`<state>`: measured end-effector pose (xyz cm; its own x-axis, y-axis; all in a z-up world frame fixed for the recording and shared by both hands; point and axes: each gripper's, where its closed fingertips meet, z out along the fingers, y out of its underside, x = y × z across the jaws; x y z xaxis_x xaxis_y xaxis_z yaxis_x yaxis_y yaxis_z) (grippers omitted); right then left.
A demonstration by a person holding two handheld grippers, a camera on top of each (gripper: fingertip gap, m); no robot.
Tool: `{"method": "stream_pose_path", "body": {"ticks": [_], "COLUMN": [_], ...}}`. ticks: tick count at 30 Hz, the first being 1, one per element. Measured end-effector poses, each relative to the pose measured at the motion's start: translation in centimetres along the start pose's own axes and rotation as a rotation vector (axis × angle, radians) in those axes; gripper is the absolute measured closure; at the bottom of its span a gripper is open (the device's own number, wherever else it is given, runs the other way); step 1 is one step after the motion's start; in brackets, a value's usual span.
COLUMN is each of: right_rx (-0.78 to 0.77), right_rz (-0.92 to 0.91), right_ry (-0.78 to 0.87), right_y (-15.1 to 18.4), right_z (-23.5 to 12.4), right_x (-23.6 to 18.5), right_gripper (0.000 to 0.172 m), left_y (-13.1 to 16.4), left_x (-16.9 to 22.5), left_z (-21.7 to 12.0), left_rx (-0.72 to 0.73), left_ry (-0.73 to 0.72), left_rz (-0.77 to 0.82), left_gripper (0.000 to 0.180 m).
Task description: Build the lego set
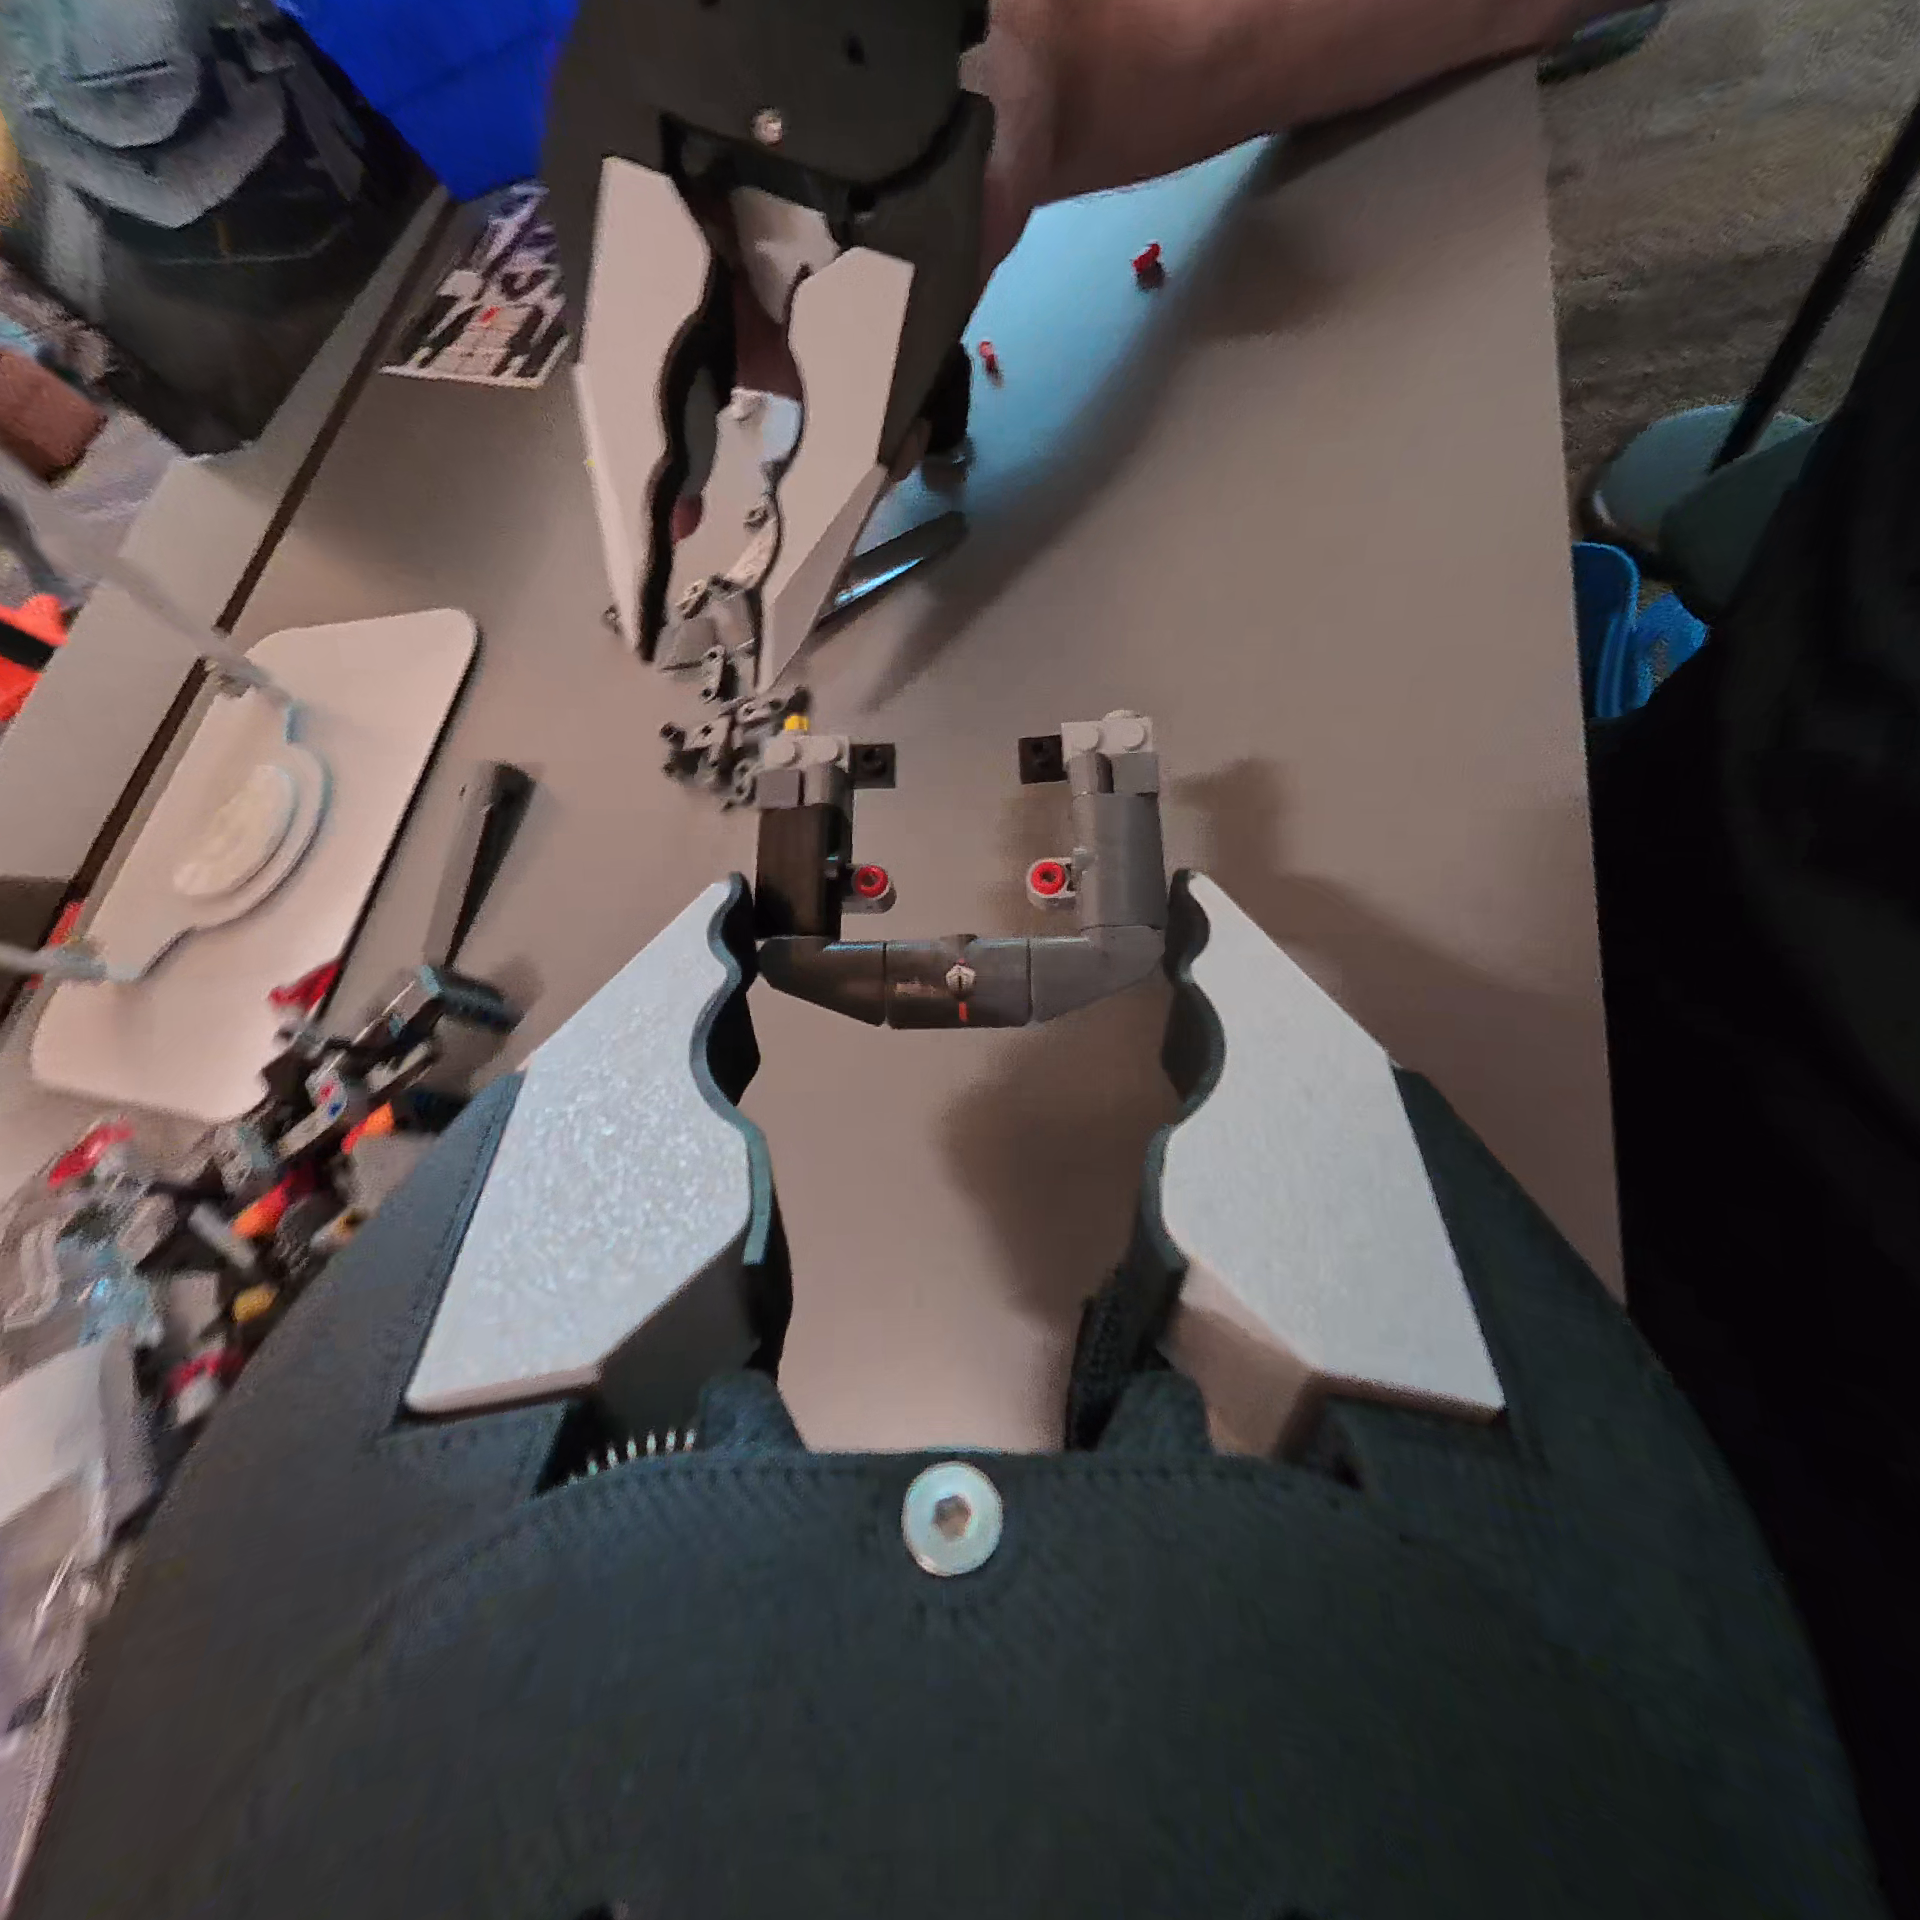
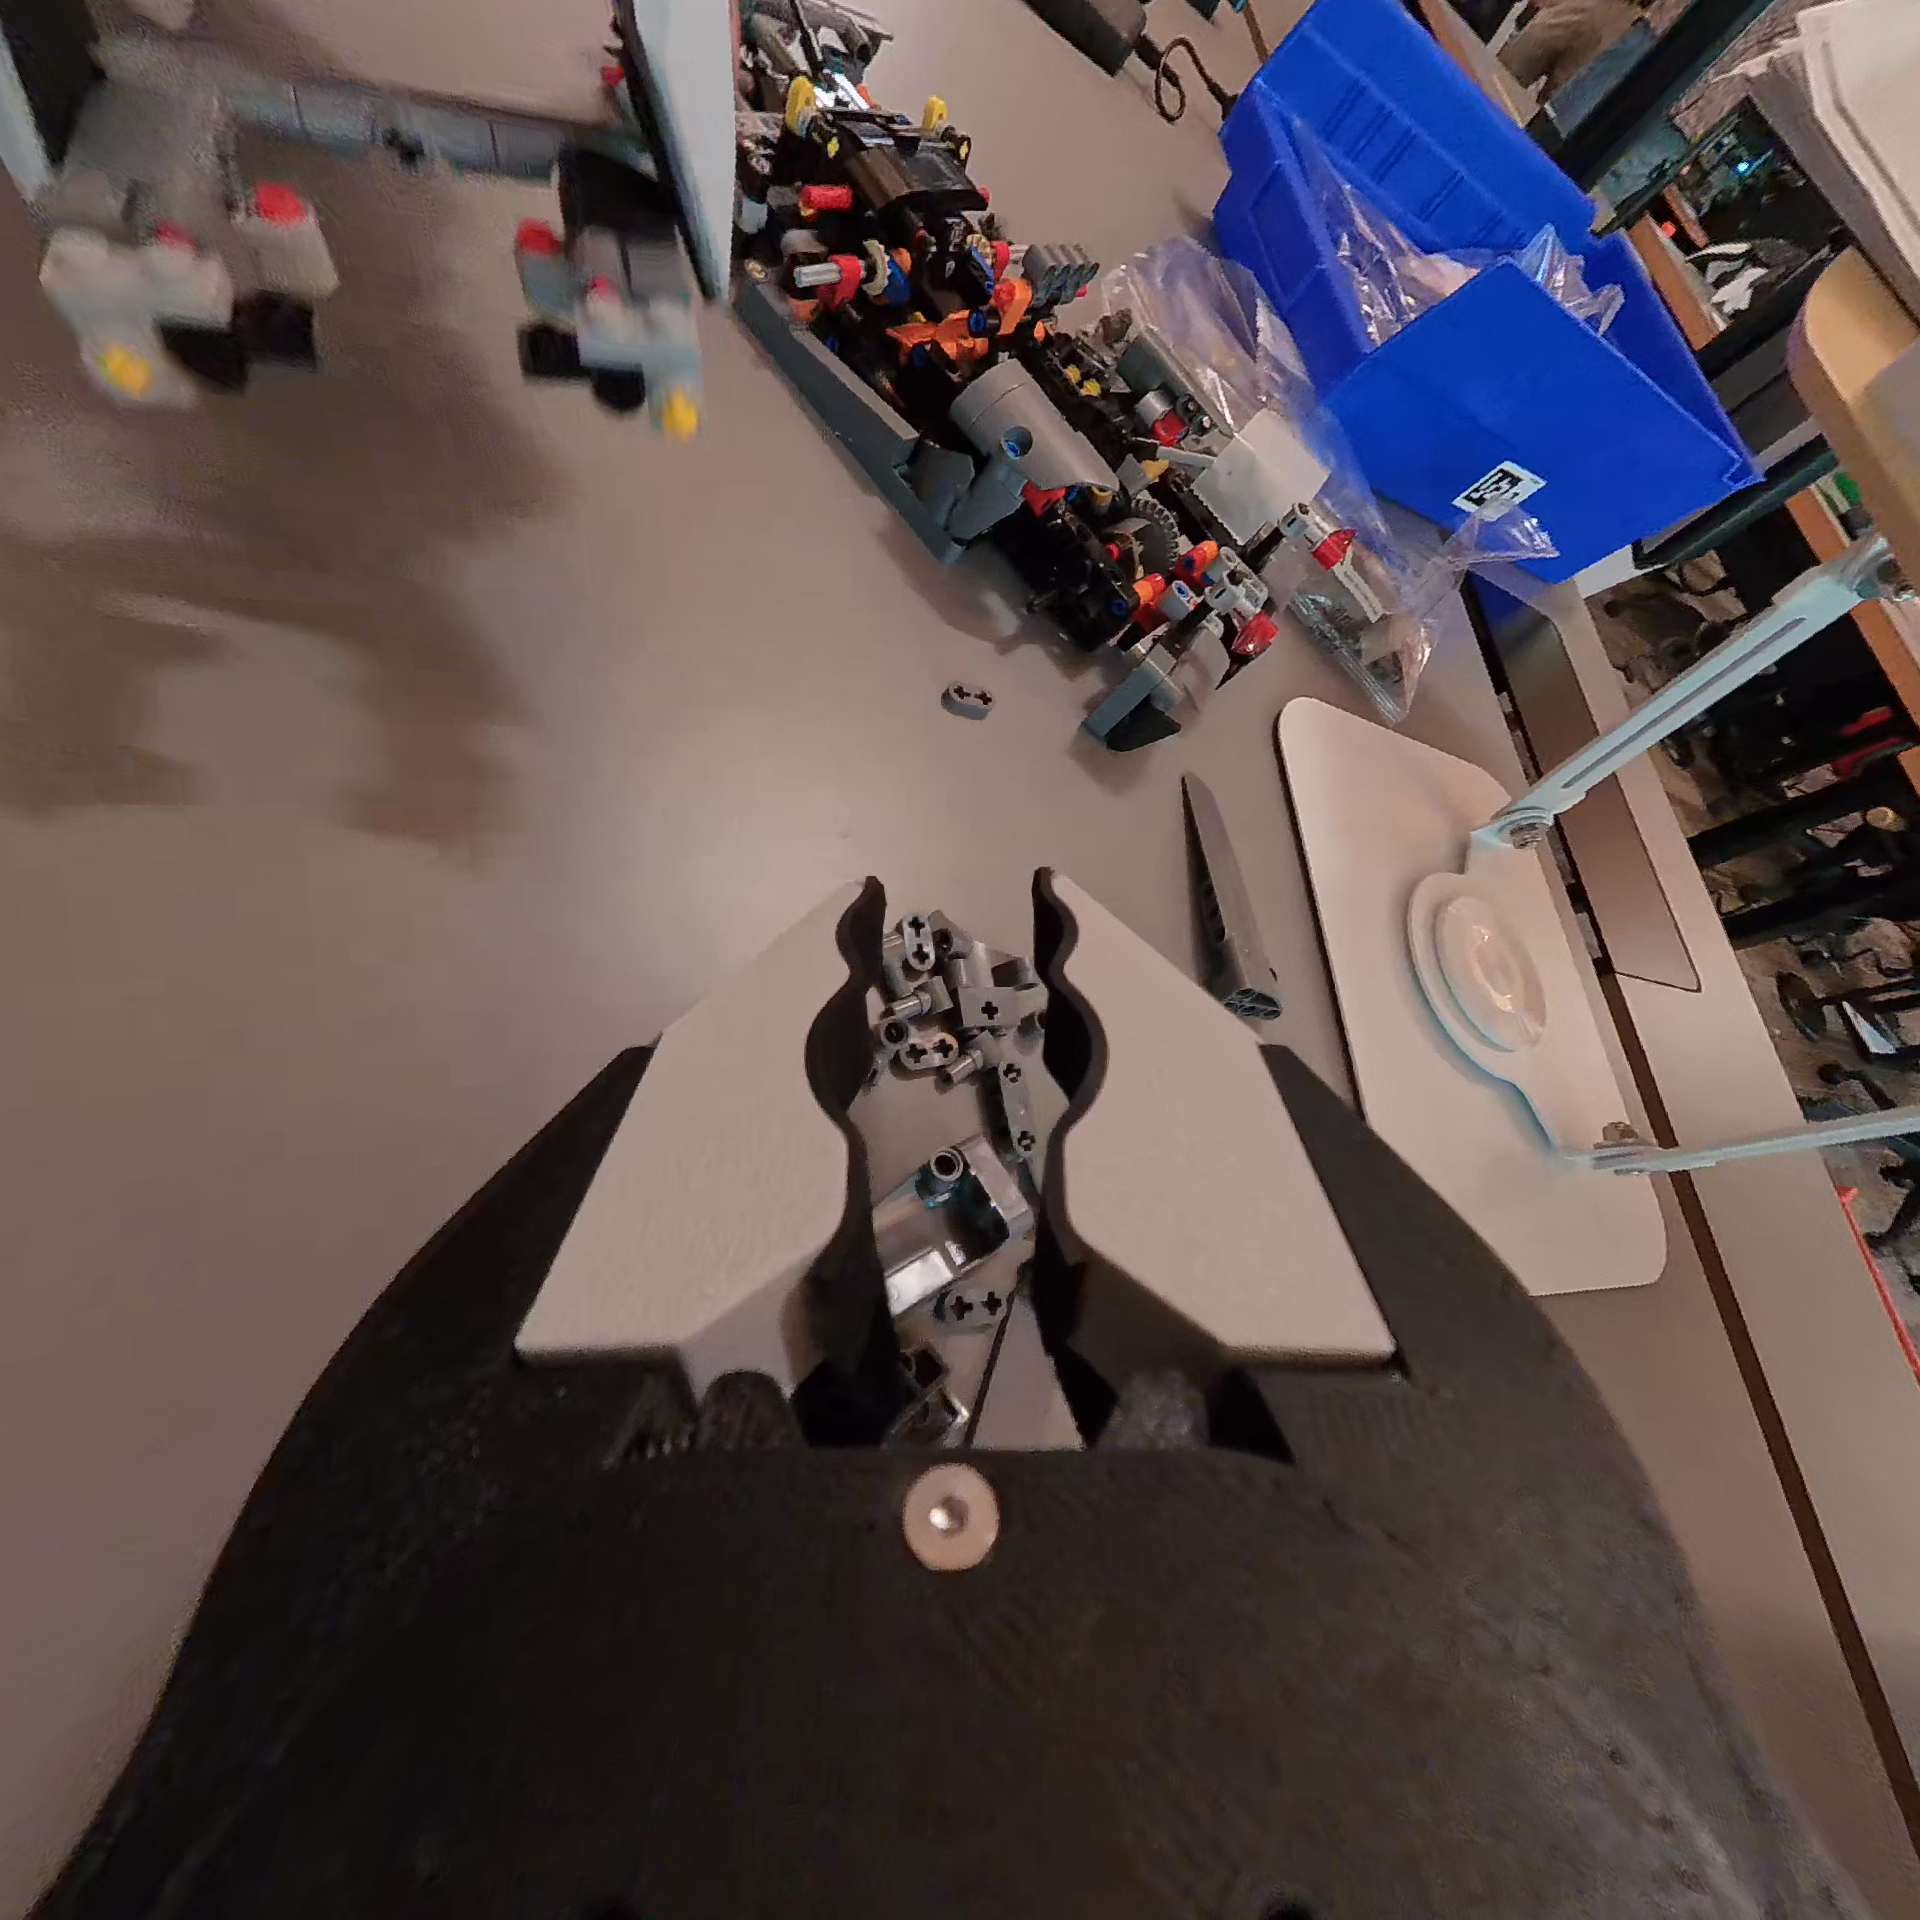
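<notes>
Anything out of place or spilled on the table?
Nothing looks damaged. Small grey connectors lie in a loose heap below the right gripper, which holds a silver piece; one grey connector sits apart, and two red pins lie scattered beyond.

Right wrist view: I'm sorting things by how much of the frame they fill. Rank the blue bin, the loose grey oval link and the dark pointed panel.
1. Blue bin, largest.
2. Dark pointed panel.
3. Loose grey oval link, smallest.
</notes>
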<state>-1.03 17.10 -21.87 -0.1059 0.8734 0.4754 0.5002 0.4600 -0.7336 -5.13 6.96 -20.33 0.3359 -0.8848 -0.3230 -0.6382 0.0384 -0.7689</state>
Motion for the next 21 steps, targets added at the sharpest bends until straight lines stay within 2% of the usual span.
{"method": "stream_pose_path", "body": {"ticks": [4,9,13,17,21], "right_rx": [0.019,0.049,0.045,0.039,0.005], "right_rz": [0.015,0.010,-0.048,-0.169,-0.189], "right_ry": [0.022,-0.091,-0.229,-0.299,-0.445], "right_y": [-1.7,-7.2,-12.3,-15.7,-16.7], "right_z": [0.1,2.3,6.0,9.9,13.5], "right_x": [0.2,-1.9,-2.8,-1.4,-0.8], "right_gripper": [0.142,0.137,0.114,0.114,0.108], "left_y": [1.5,3.6,6.5,9.0,11.4], "left_x": [-1.6,-4.7,-7.6,-8.9,-8.6], "left_z": [-4.6,-11.4,-15.7,-17.7,-17.3], "left_rx": [0.007,0.021,-0.004,0.027,-0.009], "left_ry": [-0.106,-0.245,-0.356,-0.397,-0.389], "left_rz": [-0.043,-0.099,-0.159,-0.249,-0.308], "left_gripper": [0.103,0.104,0.104,0.104,0.103]}}
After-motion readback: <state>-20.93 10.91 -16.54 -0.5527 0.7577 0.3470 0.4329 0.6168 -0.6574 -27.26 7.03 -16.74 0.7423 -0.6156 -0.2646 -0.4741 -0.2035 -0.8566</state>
